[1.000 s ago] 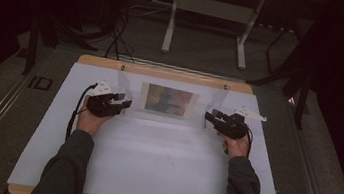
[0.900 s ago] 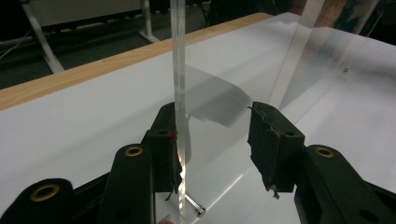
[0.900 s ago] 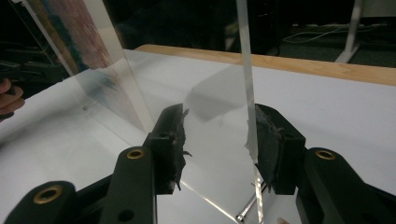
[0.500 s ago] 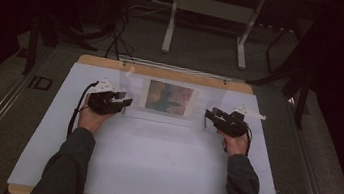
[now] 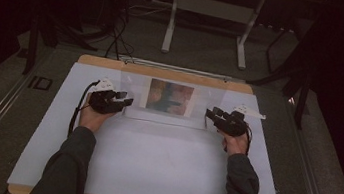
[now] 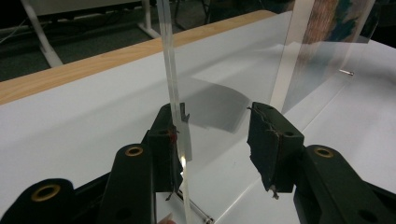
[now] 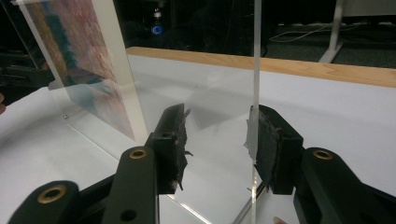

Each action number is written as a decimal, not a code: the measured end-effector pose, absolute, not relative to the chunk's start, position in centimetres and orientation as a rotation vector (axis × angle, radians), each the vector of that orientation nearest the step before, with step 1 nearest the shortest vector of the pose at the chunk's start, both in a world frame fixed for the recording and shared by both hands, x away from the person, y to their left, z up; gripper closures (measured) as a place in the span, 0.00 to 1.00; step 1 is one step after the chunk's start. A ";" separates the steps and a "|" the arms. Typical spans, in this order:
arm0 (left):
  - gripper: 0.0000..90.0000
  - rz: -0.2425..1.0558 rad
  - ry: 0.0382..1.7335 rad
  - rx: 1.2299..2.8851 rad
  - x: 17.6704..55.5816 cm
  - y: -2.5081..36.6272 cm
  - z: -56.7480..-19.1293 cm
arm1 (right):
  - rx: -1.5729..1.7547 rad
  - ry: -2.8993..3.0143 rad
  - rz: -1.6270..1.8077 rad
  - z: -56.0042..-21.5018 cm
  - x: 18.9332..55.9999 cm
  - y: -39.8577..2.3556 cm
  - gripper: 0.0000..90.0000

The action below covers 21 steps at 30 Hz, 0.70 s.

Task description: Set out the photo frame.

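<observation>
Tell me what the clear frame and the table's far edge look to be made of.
Clear frame: likely acrylic, glossy; the table shows through it and its cut edge looks thick and frosted. Picture inside: seemingly printed paper, matte. Table's far edge: wood, pale tan and unpainted, beyond a white sheet.

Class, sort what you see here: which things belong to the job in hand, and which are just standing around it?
Belongs to the job:
- clear acrylic frame
- picture inside it
- left gripper, at the frame's left end
- right gripper, at its right end

Just around:
- white table
- metal stand on the floor behind
- floor cables
</observation>
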State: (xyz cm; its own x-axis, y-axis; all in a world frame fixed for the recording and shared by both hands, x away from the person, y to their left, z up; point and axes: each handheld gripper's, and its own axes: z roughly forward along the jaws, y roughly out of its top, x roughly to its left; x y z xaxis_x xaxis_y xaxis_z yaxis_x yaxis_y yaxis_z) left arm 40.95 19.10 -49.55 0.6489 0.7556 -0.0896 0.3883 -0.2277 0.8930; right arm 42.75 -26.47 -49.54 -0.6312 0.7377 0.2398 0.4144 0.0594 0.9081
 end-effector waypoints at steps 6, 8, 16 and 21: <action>0.62 0.444 0.910 1.846 40.7 19.0 -49.6 | 1.159 2.055 1.596 -49.5 42.4 -26.6 0.62; 0.62 0.443 0.909 1.843 40.6 19.0 -49.6 | 1.159 2.056 1.597 -49.5 42.2 -26.6 0.63; 0.62 0.429 0.910 1.839 40.2 19.1 -49.6 | 1.154 2.054 1.607 -49.5 41.6 -26.8 0.63; 0.61 0.428 0.911 1.830 39.8 19.1 -49.7 | 1.145 2.058 1.610 -49.5 41.2 -26.8 0.64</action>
